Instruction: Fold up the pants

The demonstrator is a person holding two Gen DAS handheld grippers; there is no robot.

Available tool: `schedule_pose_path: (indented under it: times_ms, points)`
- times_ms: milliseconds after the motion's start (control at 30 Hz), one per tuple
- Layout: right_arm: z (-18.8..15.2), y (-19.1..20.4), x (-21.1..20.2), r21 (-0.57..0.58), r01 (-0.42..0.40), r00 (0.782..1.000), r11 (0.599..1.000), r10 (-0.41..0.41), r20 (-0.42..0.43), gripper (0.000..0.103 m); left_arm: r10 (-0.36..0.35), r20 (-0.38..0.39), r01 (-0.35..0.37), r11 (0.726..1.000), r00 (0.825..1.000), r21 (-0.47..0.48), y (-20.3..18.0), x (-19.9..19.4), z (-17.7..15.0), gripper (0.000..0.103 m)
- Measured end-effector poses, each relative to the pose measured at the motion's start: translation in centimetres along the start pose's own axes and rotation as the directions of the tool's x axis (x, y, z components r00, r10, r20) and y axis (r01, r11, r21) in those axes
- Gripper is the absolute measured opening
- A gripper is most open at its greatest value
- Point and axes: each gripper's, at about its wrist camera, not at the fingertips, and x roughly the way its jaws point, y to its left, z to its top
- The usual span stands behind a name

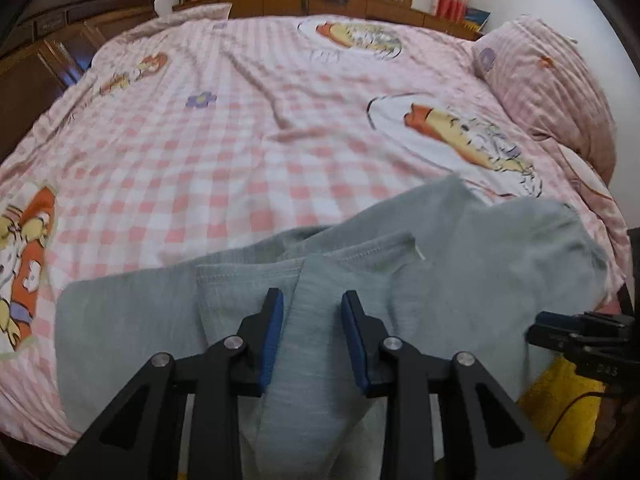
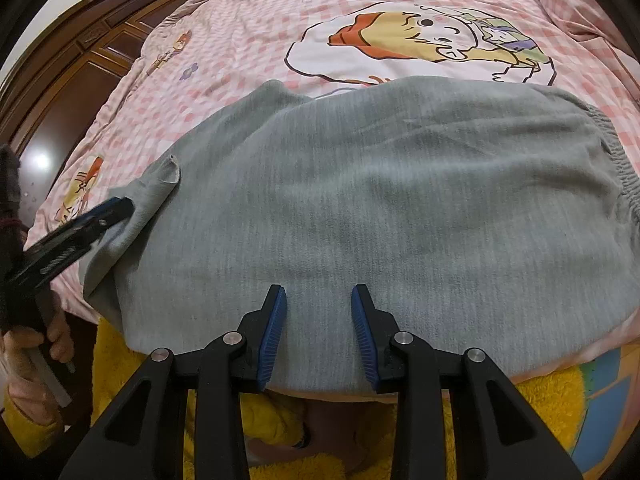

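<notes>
Grey fleece pants [image 1: 500, 264] lie on the near side of the bed, with the elastic waistband [image 2: 616, 160] at the right in the right wrist view. My left gripper [image 1: 311, 294] is shut on a ridge of a grey pant leg that runs up between its blue pads. From the right wrist view this gripper [image 2: 124, 206] sits at the leg's left end, beside a turned-up hem [image 2: 166, 178]. My right gripper [image 2: 319, 289] is shut on the near edge of the pants [image 2: 400, 180] at the bed's edge. It shows in the left wrist view as a black tip [image 1: 536, 328].
A pink checked cartoon sheet [image 1: 200, 140] covers the bed beyond the pants. A rolled pink quilt [image 1: 552, 80] lies at the right. Dark wooden furniture [image 1: 40, 60] stands on the left. A person's hand [image 2: 52, 344] and yellow fuzzy clothing [image 2: 540, 420] are close below.
</notes>
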Motion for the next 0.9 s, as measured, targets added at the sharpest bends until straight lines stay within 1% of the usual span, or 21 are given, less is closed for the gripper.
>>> schedule_pose_path:
  times_ms: [67, 167, 200, 233, 267, 300, 400, 467, 533, 567, 667, 733, 767, 800, 867, 900]
  points:
    - [0.0, -0.1, 0.0, 0.000, 0.000, 1.000, 1.000, 0.000, 0.000, 0.035, -0.024, -0.040, 0.023, 1.000, 0.999, -0.019, 0.2, 1.1, -0.2, 0.035]
    - [0.0, -0.1, 0.1, -0.001, 0.001, 1.000, 1.000, -0.001, 0.001, 0.035, -0.018, -0.041, 0.017, 1.000, 0.999, -0.026, 0.2, 1.8, -0.6, 0.036]
    - [0.0, -0.1, 0.1, -0.001, 0.002, 1.000, 1.000, -0.002, 0.001, 0.035, -0.012, -0.036, 0.011, 0.999, 0.999, -0.031, 0.1, 1.8, -0.8, 0.033]
    - [0.0, 0.0, 0.1, -0.003, 0.002, 1.000, 1.000, -0.002, 0.000, 0.035, -0.013, -0.031, 0.012, 0.999, 0.999, -0.034, 0.1, 1.5, -0.8, 0.027]
    - [0.0, -0.1, 0.1, -0.003, 0.002, 1.000, 1.000, -0.002, 0.000, 0.035, -0.026, -0.027, 0.025, 0.999, 0.999, -0.036, 0.0, 1.1, -0.9, 0.009]
    - [0.0, -0.1, 0.1, -0.003, 0.001, 1.000, 1.000, -0.001, 0.000, 0.035, -0.038, -0.018, 0.037, 0.998, 0.999, -0.042, 0.1, 0.7, -0.9, 0.005]
    - [0.0, 0.0, 0.0, -0.005, 0.002, 1.000, 1.000, -0.002, 0.000, 0.035, -0.059, 0.037, 0.062, 0.994, 0.998, -0.087, 0.9, -1.7, -1.0, 0.004]
    - [0.1, 0.1, 0.0, -0.008, 0.005, 1.000, 1.000, -0.005, -0.001, 0.035, -0.049, 0.085, 0.060, 0.989, 0.995, -0.134, 2.1, -3.8, -1.1, 0.004]
    - [0.1, 0.2, -0.1, -0.011, 0.008, 1.000, 1.000, -0.008, -0.001, 0.035, -0.015, 0.133, 0.039, 0.984, 0.991, -0.177, 3.7, -5.9, -1.3, 0.004]
    - [0.1, 0.2, -0.1, -0.012, 0.010, 1.000, 1.000, -0.010, -0.001, 0.035, 0.016, 0.153, 0.016, 0.979, 0.988, -0.205, 4.8, -7.0, -1.5, 0.004]
    - [0.2, 0.5, -0.1, -0.019, 0.016, 1.000, 1.000, -0.016, -0.002, 0.035, 0.116, 0.176, -0.066, 0.962, 0.978, -0.265, 7.7, -8.9, -2.7, 0.004]
    - [0.2, 0.9, 0.0, -0.030, 0.023, 1.000, 0.999, -0.023, -0.005, 0.035, 0.180, 0.178, -0.118, 0.943, 0.967, -0.312, 9.4, -9.5, -3.9, 0.004]
    - [0.2, 1.0, 0.1, -0.034, 0.026, 1.000, 0.999, -0.026, -0.006, 0.035, 0.218, 0.157, -0.153, 0.927, 0.963, -0.343, 10.5, -9.5, -4.7, 0.004]
    - [0.3, 1.2, 0.1, -0.041, 0.029, 1.000, 0.999, -0.030, -0.008, 0.035, 0.234, 0.134, -0.173, 0.916, 0.963, -0.362, 11.3, -9.2, -5.4, 0.004]
    - [0.3, 1.5, 0.2, -0.054, 0.036, 0.999, 0.998, -0.037, -0.010, 0.035, 0.251, 0.066, -0.203, 0.890, 0.966, -0.409, 13.1, -8.2, -7.3, 0.004]
    - [0.4, 1.6, 0.2, -0.061, 0.041, 0.999, 0.997, -0.042, -0.012, 0.035, 0.248, 0.041, -0.208, 0.881, 0.968, -0.425, 13.6, -7.8, -8.1, 0.004]
